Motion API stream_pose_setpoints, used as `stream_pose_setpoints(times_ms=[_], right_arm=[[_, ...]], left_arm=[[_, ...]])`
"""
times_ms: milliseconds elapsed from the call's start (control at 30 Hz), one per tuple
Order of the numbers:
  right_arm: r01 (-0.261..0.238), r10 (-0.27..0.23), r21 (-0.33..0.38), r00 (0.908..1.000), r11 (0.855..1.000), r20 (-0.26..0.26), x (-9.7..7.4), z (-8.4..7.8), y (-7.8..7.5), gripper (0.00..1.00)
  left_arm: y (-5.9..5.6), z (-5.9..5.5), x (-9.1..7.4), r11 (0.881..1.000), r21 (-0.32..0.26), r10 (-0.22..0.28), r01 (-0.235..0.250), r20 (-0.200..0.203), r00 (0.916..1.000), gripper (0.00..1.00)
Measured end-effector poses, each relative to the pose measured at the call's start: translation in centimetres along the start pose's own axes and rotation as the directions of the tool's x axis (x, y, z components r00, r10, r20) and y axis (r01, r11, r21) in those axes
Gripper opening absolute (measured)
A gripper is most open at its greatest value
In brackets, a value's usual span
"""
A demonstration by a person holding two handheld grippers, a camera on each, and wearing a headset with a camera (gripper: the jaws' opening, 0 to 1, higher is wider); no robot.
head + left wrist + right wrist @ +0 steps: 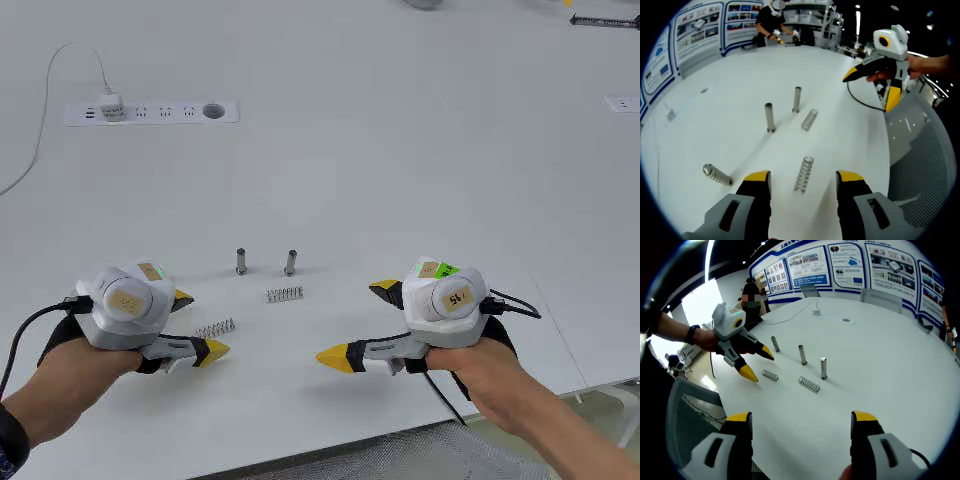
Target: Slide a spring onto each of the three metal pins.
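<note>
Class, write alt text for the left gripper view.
Open yellow-tipped tongs frame a loose spring lying on a white table. Beyond stand two bare metal pins with another spring beside them; a third pin, left, already wears its spring.

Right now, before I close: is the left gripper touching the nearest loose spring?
Apart. Left gripper view: bare table shows between the spring and the left gripper.

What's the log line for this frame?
left claw: open, empty | right claw: open, empty | sprung pin: one | bare pins: two, upright | loose springs: two, lying flat
</note>
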State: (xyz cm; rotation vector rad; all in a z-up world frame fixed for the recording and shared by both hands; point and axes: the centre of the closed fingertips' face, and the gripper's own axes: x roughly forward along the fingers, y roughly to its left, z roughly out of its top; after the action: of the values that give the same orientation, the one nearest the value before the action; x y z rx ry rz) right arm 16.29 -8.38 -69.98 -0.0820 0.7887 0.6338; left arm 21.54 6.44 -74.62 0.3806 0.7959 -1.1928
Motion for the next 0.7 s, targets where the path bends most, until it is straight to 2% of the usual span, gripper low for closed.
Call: stream_pose_setpoints(times_ms=[400,467,633,700], right_arm=[[-0.004,0.004,0.009,1.0,1.0,0.0,0.0,-0.2,-0.1,0.82],[-0.005,0.005,0.01,1.0,1.0,0.0,0.0,-0.3,-0.1,0.82],[-0.006,0.006,0.016,1.0,1.0,-0.001,0.0,-0.4,-0.1,0.82],[-0.007,0.007,0.018,1.0,1.0,-0.001,0.0,-0.5,0.0,0.82]], left_arm=[[0.3,-1.6,0.8,1.0,0.0,-0.002,0.002,-0.04,0.9992,0.38],[0.2,-1.9,0.9,1.0,0.016,-0.002,0.002,-0.047,0.9989,0.35],[-0.2,-1.8,0.9,1.0,0.021,-0.001,0.002,-0.046,0.999,0.29],[0.0,-1.9,1.0,0.999,0.033,0.011,-0.009,-0.051,0.9986,0.26]])
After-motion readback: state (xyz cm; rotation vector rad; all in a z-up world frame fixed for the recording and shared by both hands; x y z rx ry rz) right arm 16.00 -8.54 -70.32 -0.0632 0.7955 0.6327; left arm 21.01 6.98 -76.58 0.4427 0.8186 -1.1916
